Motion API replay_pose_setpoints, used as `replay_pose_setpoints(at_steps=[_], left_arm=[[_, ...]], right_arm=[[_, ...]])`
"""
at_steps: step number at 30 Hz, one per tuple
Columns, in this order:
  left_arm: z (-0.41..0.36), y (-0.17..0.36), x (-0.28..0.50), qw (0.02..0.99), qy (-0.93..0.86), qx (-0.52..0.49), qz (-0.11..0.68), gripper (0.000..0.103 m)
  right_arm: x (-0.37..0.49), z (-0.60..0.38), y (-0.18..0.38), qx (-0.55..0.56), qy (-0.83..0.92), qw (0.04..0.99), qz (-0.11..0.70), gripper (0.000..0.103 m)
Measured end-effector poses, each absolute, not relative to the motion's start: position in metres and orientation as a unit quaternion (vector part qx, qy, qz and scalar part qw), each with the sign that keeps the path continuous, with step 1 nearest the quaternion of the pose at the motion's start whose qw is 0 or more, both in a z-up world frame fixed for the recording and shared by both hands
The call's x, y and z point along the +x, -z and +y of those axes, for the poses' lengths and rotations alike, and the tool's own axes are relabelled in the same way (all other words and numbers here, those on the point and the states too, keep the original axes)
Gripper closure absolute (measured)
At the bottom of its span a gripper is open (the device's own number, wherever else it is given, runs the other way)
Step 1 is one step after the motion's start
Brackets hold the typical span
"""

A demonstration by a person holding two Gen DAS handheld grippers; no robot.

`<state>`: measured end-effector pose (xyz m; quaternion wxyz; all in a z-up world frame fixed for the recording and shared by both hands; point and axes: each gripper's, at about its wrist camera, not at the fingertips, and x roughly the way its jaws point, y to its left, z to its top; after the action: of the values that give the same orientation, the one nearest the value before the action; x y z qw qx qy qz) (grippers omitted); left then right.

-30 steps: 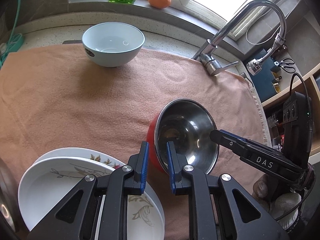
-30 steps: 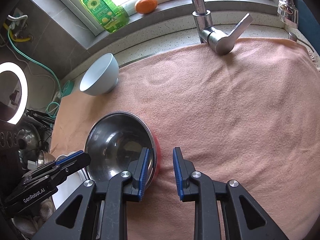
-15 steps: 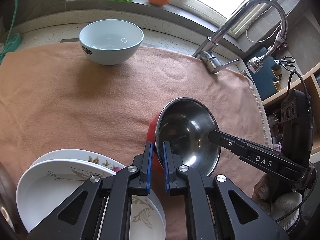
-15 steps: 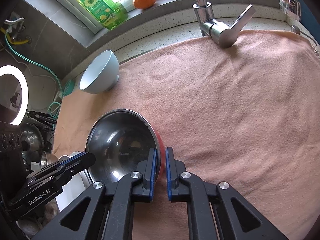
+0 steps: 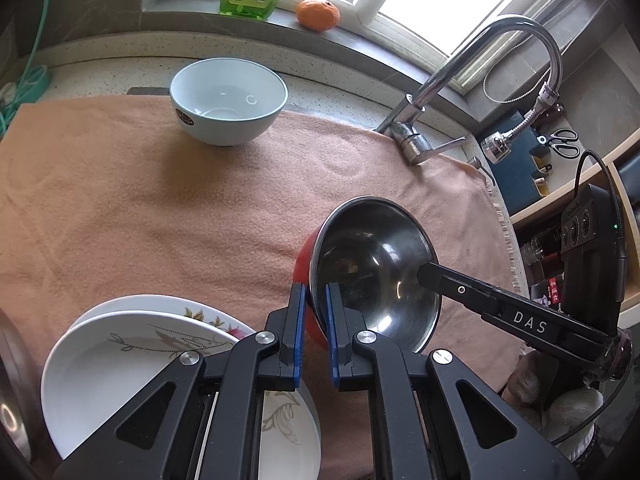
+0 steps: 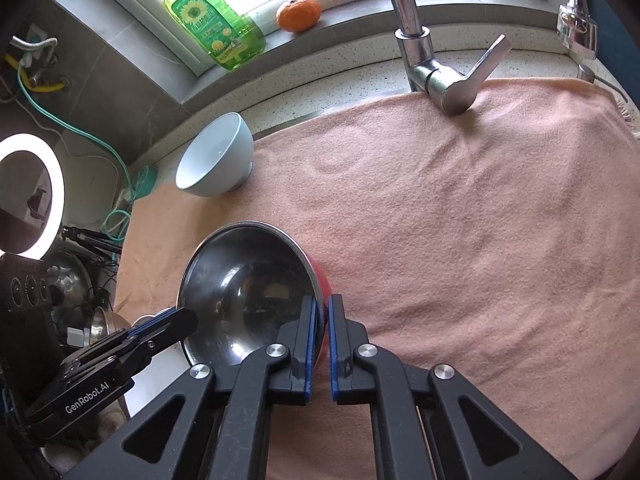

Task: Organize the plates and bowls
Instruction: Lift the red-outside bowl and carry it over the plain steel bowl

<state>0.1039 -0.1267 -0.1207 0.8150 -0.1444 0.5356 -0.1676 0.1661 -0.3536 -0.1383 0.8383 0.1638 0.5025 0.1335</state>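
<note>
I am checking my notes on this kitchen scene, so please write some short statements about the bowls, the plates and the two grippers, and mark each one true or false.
1. Both grippers hold the rim of the steel bowl. True: the left gripper and the right gripper are each closed on its rim.
2. The light blue bowl lies upside down. False: it stands upright, opening upward.
3. The steel bowl is red on the outside. True.
4. The floral plates lie next to the faucet. False: they are stacked at the near left, far from it.
5. An orange sits on the windowsill. True.
6. The pink towel is rolled up. False: it is spread flat.
</note>
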Motion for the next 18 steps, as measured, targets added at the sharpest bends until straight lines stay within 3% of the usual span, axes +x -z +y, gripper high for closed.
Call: replay_pose_setpoints(at_steps=[18], left_arm=[[-0.075, 0.081, 0.080, 0.840, 0.152, -0.179, 0.488, 0.095]], right_arm=[[0.148, -0.304, 0.094, 0.143, -0.168, 0.852, 0.474, 0.097]])
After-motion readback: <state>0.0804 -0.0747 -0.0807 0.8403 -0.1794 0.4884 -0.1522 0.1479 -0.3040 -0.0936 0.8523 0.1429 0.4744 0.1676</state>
